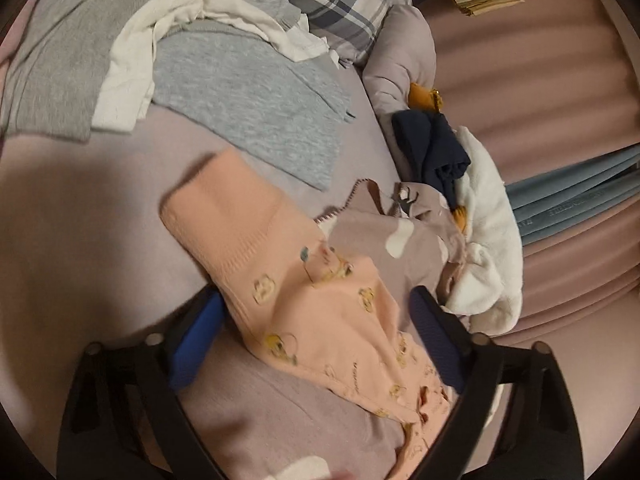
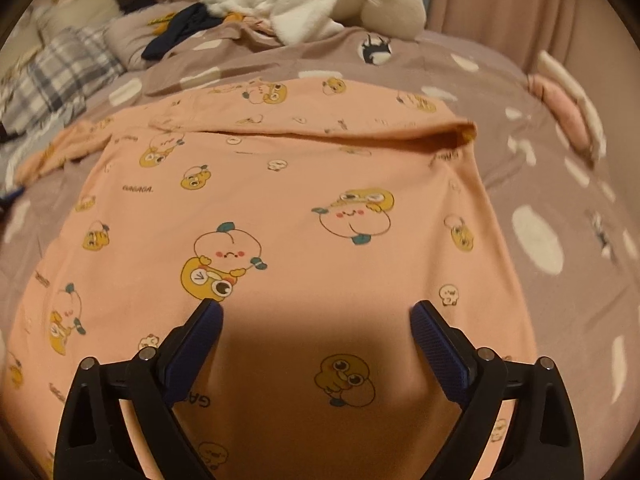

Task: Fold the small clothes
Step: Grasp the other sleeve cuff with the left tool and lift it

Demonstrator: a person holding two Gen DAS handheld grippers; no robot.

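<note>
Grey clothes (image 1: 248,92) and a white plush (image 2: 316,0) crowd the upper frame. The peach top (image 2: 280,208) lies flat at centre, its sleeve (image 1: 224,208) running toward the upper left. Left gripper (image 1: 316,312) straddles the sleeve, spread; right gripper (image 2: 316,320) hovers wide, holding nothing.

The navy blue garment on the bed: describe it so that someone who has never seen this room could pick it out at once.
Start at the bed's mauve spotted cover, then find the fluffy white plush toy at its far edge. The navy blue garment lies crumpled against that toy. It is the only dark piece among pale grey, white and peach clothes.
</note>
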